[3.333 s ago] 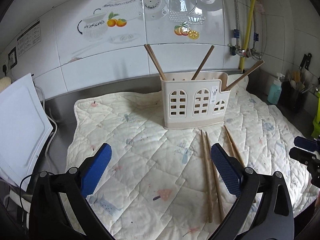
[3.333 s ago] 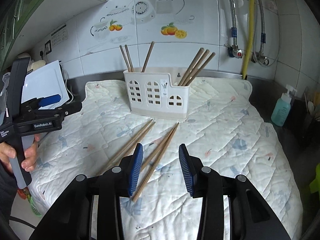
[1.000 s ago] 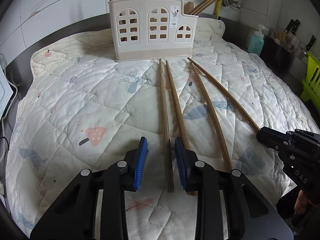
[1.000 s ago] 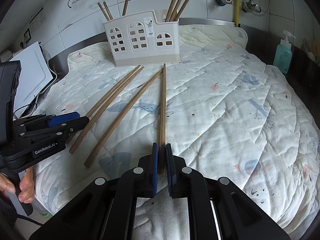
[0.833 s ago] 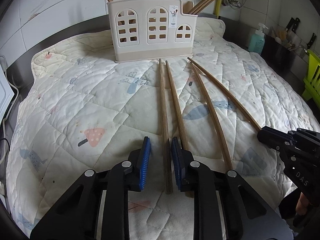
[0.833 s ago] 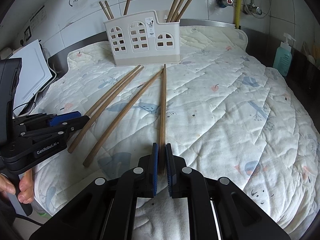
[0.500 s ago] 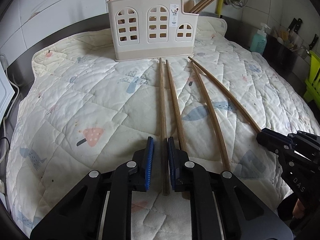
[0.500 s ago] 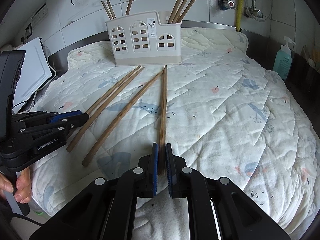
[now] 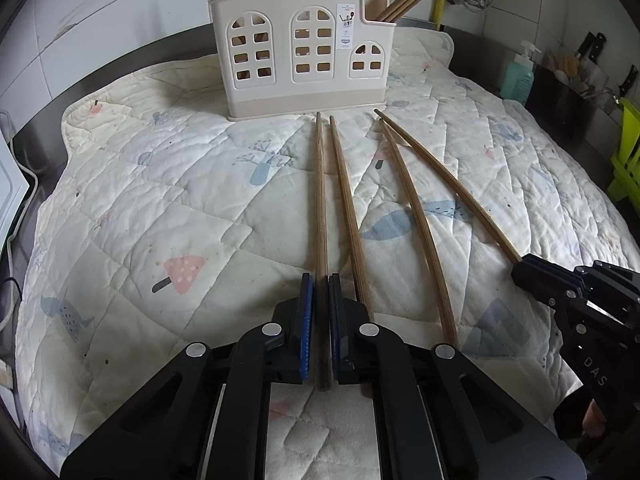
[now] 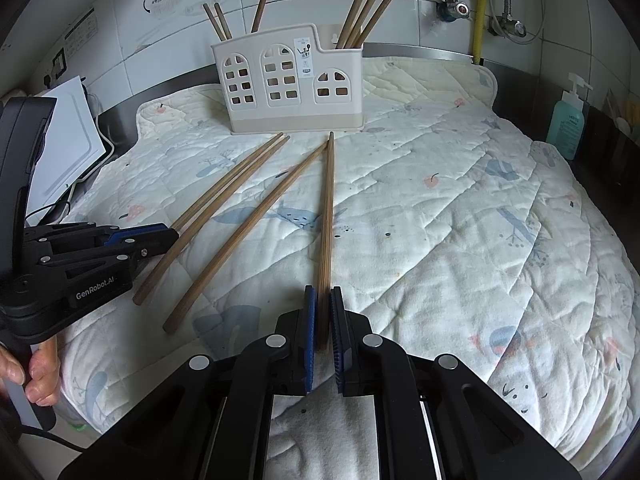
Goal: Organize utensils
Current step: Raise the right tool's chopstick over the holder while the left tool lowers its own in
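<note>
Left gripper [image 9: 320,300] clenched on leftmost chopstick [image 9: 319,200], right gripper [image 10: 323,312] clenched on rightmost chopstick [image 10: 328,208], two loose chopsticks [image 10: 240,236] between on quilted mat [image 10: 460,220], utensil holder [image 10: 292,80] beyond tips, bare mat rightward.

left wrist view: tops of the chopsticks in the holder [image 9: 304,46] cut off by the frame's upper edge. near end of the second chopstick [image 9: 348,216] hidden behind the left gripper [image 9: 319,288] fingers. near end of the far-right chopstick [image 9: 448,184] disappears behind the right gripper [image 9: 560,280] at right. label on the holder front too small to read. utensil pot [image 9: 572,72] contents in the upper right blurred, can't id.

right wrist view: near end of the held chopstick [image 10: 328,216] hidden betw. the fingers [image 10: 309,320]. white board [image 10: 68,136] at left partly hidden behind the left gripper body. wall sticker [image 10: 80,32] text in the upper left unreadable.
</note>
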The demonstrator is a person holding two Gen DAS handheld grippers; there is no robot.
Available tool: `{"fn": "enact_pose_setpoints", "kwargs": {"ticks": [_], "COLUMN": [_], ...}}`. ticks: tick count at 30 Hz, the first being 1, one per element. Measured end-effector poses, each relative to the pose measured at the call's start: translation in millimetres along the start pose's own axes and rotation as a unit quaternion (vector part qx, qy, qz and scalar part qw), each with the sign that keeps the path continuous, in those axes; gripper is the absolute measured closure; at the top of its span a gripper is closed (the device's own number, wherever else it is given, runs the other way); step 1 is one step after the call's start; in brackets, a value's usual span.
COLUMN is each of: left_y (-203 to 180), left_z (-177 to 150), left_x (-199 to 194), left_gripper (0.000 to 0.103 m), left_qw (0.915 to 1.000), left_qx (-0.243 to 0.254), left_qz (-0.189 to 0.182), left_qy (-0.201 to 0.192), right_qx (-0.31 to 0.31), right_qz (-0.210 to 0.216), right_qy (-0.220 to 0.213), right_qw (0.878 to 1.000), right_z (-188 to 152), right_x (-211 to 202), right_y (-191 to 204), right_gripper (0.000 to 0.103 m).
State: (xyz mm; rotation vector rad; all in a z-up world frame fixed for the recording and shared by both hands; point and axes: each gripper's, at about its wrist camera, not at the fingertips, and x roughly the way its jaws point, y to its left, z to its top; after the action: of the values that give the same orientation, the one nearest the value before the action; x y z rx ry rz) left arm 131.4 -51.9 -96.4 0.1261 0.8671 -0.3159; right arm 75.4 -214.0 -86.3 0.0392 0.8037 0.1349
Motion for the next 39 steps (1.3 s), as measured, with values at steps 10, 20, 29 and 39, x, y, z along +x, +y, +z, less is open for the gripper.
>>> {"fn": "enact_pose_setpoints", "kwargs": {"ticks": [10,20,29,39], "left_y": [11.4,20.2,30.7,41.5], "left_z": [2.2,25.8,40.0,83.9], "left_x": [-21.2,-54.9,-70.7,-102.3], "left_gripper": [0.098,0.098,0.098,0.098], "left_qw": [0.9988,0.9951,0.9954,0.9910], "left_qx": [-0.028,-0.043,-0.032,-0.016], "left_qz": [-0.029,-0.062,-0.044,-0.027], "left_qy": [-0.029,-0.064,-0.080,-0.130], "right_qx": [-0.023,-0.044,-0.059,-0.060], "right_qz": [-0.006,-0.006,0.012,0.070], "right_qy": [-0.043,-0.117,-0.150,-0.165], "right_qw": [0.999,0.992,0.987,0.982], "right_z": [12.4,55.5,95.1,170.7], "right_x": [-28.6,-73.7,-89.1,-113.7], "right_y": [6.1,5.9,1.9,-17.3], "right_gripper": [0.096,0.096,0.096,0.096]}}
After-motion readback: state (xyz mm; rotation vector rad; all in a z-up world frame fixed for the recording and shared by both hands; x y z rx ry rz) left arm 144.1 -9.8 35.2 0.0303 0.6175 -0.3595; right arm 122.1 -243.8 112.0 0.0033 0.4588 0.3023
